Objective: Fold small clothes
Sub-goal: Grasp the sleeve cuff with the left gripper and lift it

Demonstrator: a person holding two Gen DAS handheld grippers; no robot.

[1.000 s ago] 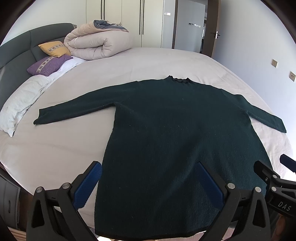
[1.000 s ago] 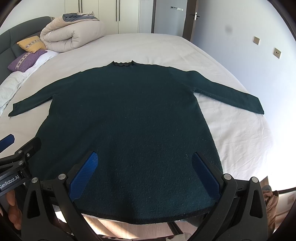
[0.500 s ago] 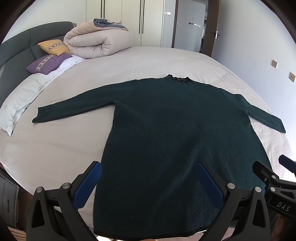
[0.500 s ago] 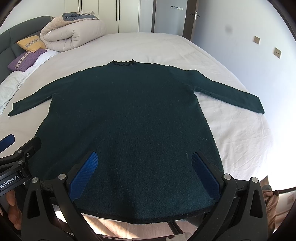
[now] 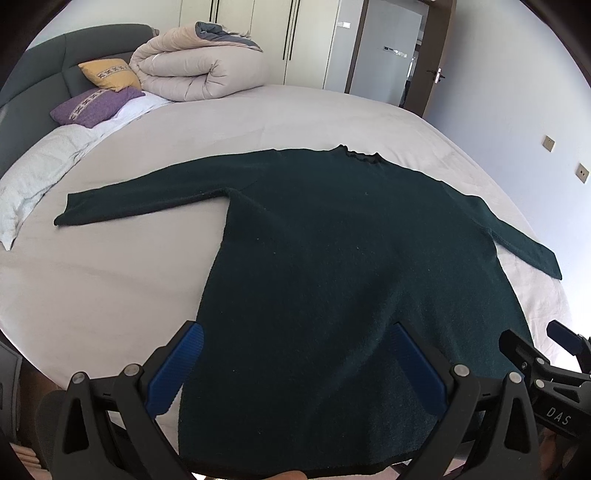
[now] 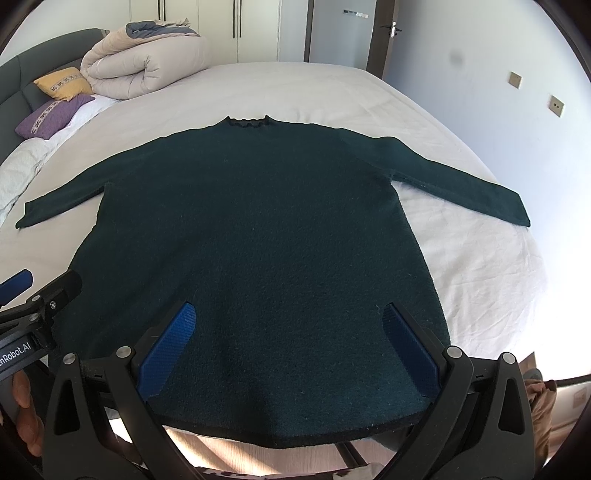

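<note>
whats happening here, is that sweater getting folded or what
Not yet. A dark green long-sleeved knit sweater lies spread flat on the white bed, sleeves out, unfolded. A person holds the left hand-held gripper and right hand-held gripper above its hem, both open and holding nothing.

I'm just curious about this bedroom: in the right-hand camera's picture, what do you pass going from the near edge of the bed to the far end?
Right gripper → dark green sweater → bare white bed sheet → wardrobe doors.
</note>
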